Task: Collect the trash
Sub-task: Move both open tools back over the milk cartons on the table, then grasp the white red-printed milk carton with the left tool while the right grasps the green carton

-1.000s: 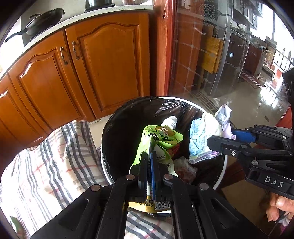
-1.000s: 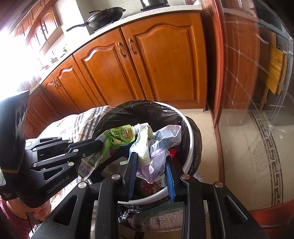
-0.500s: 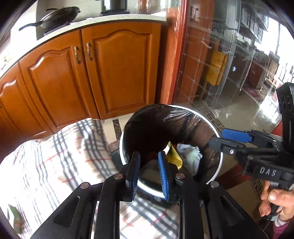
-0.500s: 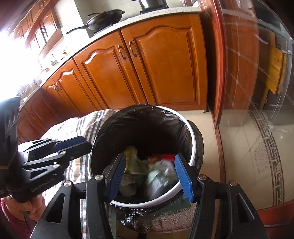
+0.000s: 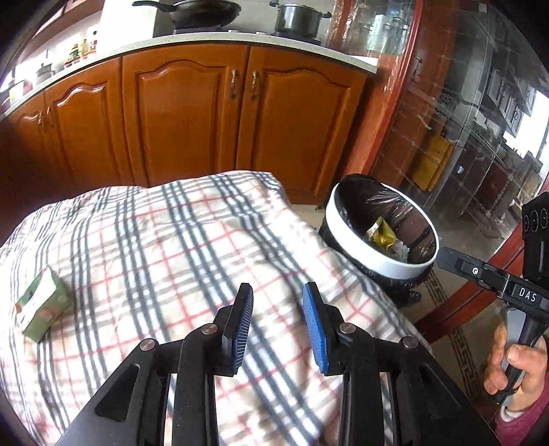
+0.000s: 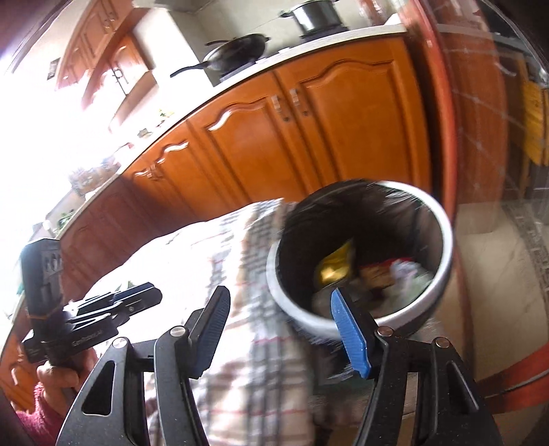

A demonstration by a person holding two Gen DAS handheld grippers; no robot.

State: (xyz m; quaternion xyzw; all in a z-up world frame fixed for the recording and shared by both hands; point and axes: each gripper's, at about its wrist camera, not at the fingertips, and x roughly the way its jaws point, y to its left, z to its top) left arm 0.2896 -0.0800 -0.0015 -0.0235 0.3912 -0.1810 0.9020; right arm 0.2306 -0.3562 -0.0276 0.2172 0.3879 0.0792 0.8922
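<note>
— Both sets of fingers had just been opening, with nothing between them. My left gripper [image 5: 278,310] stood parted over the checked cloth [image 5: 178,247]; my right gripper [image 6: 278,320] stood wider, at the near rim of the bin [image 6: 442,260].

— Where was the trash by then?

— Partly in the bin already. A yellow wrapper [image 5: 382,235] and some crumpled paper lay at the bottom, inside the black liner. That much looked done to me.

— And what was left?

— A small green carton [image 5: 41,303] lay on the cloth, off to the left of my left gripper and well apart from the bin. I judged it the next thing to collect. I saw no other litter on the cloth, though its near and far edges ran out of view.

— Anything farther off?

— Only the wooden cabinets [image 5: 185,116] behind, with a pan [image 5: 195,10] and a pot [image 5: 298,19] up on the counter.
</note>
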